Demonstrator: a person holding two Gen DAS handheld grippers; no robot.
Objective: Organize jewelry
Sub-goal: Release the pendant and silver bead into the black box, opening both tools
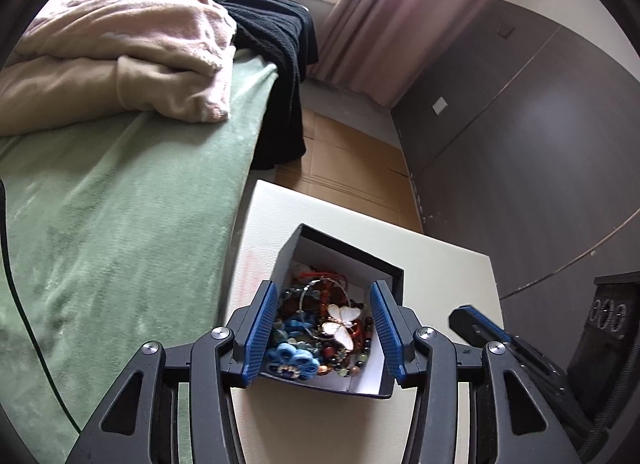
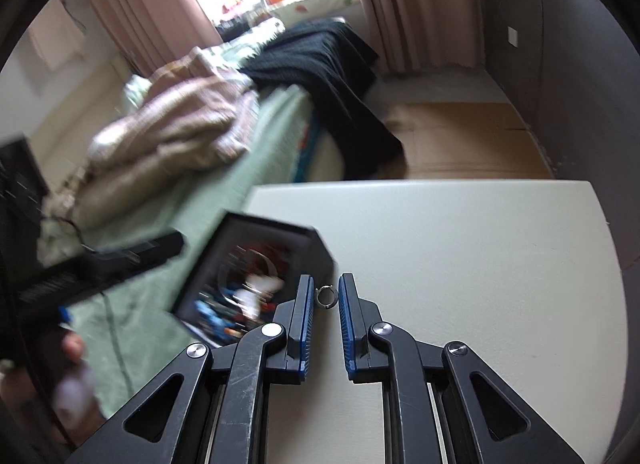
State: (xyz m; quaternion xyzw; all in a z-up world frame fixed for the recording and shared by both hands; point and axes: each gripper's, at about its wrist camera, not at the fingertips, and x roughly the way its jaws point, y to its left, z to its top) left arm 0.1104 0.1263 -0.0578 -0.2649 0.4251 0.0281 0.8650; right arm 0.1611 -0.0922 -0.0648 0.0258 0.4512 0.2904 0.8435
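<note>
- My left hand-held gripper (image 1: 324, 328) hangs over the box (image 1: 394, 272), jaws spread, pads clear of the walls, nothing pinched.
- The box sits on the white bench (image 1: 440, 260), near the edge by the bed (image 1: 120, 204). It is full of beads, with a butterfly piece (image 1: 342, 324) on top.
- My right hand-held gripper (image 2: 325, 298) pinches a small ring (image 2: 326, 297) between nearly closed pads, just right of the box.
- Around: pink blanket (image 1: 120, 48) and black cloth (image 1: 276, 44) on the bed, cardboard (image 1: 348, 160) on the floor, dark wardrobe (image 1: 520, 124) to the right.
</note>
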